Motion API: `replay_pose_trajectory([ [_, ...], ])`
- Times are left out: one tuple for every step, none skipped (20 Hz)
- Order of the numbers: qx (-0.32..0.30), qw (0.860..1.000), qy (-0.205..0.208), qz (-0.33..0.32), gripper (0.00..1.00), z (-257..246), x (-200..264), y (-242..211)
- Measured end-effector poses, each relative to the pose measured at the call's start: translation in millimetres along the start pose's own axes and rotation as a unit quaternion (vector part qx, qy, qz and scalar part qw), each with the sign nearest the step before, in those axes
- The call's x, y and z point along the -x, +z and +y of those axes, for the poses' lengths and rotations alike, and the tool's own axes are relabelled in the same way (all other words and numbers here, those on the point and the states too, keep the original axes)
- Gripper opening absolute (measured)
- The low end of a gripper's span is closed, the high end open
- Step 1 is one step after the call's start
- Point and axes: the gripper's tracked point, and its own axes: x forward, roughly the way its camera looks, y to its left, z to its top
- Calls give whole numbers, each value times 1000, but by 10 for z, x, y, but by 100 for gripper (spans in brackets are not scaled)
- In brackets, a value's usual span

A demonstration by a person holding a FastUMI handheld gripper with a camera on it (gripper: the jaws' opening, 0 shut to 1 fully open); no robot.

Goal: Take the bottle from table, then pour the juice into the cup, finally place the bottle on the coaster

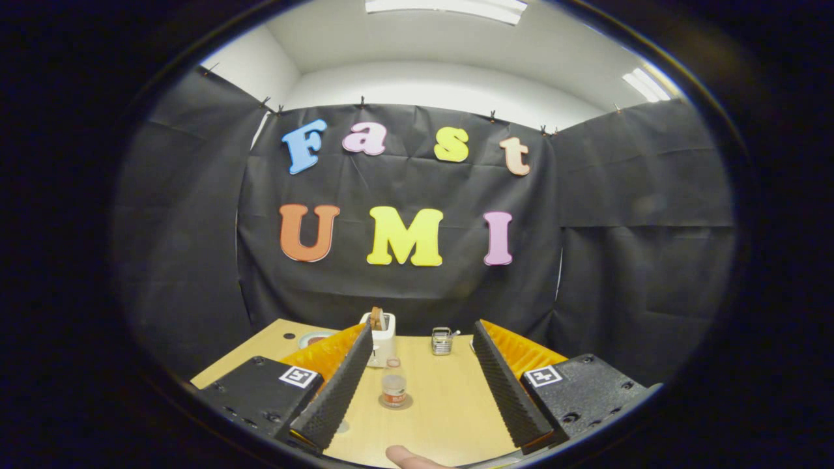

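The table (pixel 449 397) is a pale wooden surface carrying all the task items. The gripper (pixel 422 365) hangs above its near edge with the fingers spread wide apart and nothing held between them.

A white toaster-like appliance (pixel 381 340) stands at the far side, partly behind one finger. A small wire-patterned cup (pixel 442 341) stands just beside it, beyond the fingers.

The bottle (pixel 393 384) stands upright between the fingers, close to one of them, and rests on a round coaster (pixel 395 402). The bottle thus already stands where the task sentence wants it; this arrangement fits either a bottle awaiting pickup or one set down after pouring.

A fingertip (pixel 407 457) shows at the near edge of the table.

Hazards: the bottle sits off-centre between the fingers, so any closing or sideways travel may bring the nearer finger against it alone and tip it. The bottle looks narrow and light, which increases that risk. The cup's contents cannot be determined.
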Motion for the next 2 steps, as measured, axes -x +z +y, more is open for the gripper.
replay_pose_trajectory([
  [10, 1000, -10, -13, 100, -50, 17, 67],
  [11, 1000, -12, -19, 100, -47, 38, 85],
])
